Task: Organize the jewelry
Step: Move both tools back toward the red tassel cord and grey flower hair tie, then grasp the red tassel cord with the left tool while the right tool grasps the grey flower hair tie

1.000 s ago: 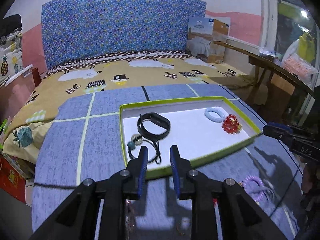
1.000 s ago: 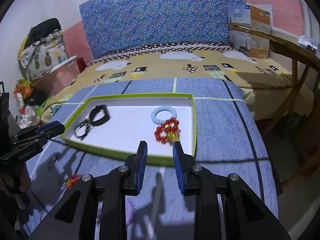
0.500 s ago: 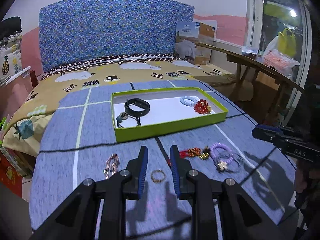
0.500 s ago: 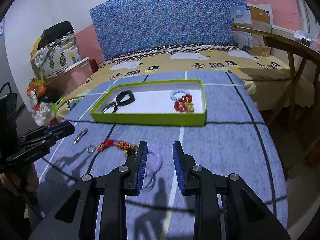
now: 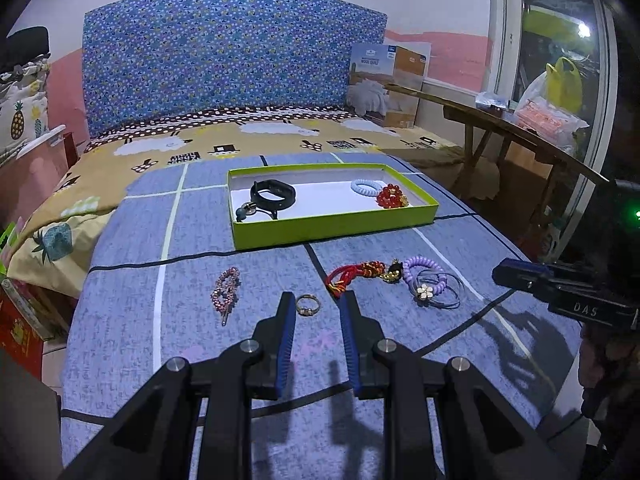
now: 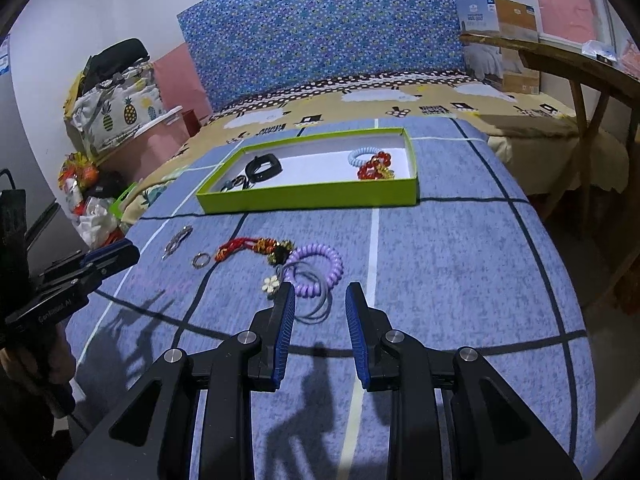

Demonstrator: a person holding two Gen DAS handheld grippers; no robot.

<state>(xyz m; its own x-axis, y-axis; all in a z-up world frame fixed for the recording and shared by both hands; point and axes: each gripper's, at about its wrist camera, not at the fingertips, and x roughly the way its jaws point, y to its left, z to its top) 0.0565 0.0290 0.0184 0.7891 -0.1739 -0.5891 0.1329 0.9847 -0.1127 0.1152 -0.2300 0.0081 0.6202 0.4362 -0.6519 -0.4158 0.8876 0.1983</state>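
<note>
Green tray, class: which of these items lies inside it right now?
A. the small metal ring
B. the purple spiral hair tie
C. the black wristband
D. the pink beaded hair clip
C: the black wristband lies on the white floor of the green tray, while the purple spiral hair tie, the small metal ring and the pink beaded hair clip lie on the blue cloth in front of it.
</note>
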